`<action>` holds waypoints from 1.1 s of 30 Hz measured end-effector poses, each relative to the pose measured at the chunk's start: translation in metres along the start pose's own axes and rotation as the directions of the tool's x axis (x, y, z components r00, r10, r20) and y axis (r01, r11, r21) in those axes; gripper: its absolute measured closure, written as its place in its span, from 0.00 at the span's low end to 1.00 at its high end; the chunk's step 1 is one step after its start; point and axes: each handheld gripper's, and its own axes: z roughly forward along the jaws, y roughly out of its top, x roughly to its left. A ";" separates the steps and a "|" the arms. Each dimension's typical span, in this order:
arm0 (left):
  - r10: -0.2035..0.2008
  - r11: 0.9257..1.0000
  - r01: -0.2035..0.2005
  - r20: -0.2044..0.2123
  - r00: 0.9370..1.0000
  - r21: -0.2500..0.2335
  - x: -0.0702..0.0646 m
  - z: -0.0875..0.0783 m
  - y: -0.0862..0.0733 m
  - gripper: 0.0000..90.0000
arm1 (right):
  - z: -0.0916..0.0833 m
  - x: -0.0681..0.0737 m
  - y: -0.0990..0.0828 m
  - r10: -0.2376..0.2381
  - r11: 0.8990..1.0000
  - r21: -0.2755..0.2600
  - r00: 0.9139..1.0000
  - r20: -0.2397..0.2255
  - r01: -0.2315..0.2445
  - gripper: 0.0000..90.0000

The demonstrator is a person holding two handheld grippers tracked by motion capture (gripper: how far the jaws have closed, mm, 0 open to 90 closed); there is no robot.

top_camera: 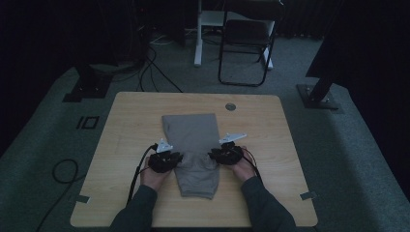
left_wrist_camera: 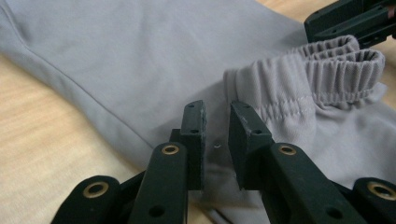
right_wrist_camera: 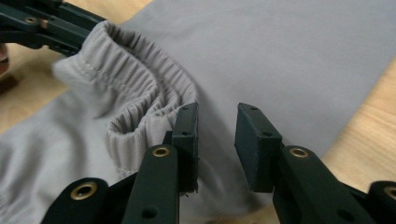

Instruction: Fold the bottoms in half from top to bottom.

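Observation:
A grey pair of trousers lies folded on the wooden table, its elastic waistband folded back onto the cloth and standing up in a ruffled loop. My left gripper sits at the garment's left edge. Its jaws stand apart just above the cloth, beside the waistband, with nothing between the pads. My right gripper is at the right edge, open too, with the waistband next to its left pad. Each gripper view shows the other gripper across the waistband.
A round cable hole is set near the table's far edge. On the carpet beyond stand a folding chair and a white desk leg. Cables lie on the floor at the left.

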 end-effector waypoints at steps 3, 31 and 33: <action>0.008 1.000 -0.008 0.013 1.000 0.002 -0.003 -0.005 -0.004 0.83 | -0.005 0.005 -0.004 -0.025 1.000 0.000 1.000 -0.015 0.025 0.76; 0.069 0.998 -0.068 -0.041 0.997 0.012 -0.004 -0.014 -0.006 0.69 | -0.005 0.020 -0.008 -0.099 0.994 0.042 0.995 -0.019 0.100 0.57; 0.055 0.998 -0.056 -0.076 0.996 -0.001 0.004 -0.007 0.003 0.69 | 0.000 0.012 -0.002 -0.079 0.996 0.033 0.996 0.034 0.078 0.55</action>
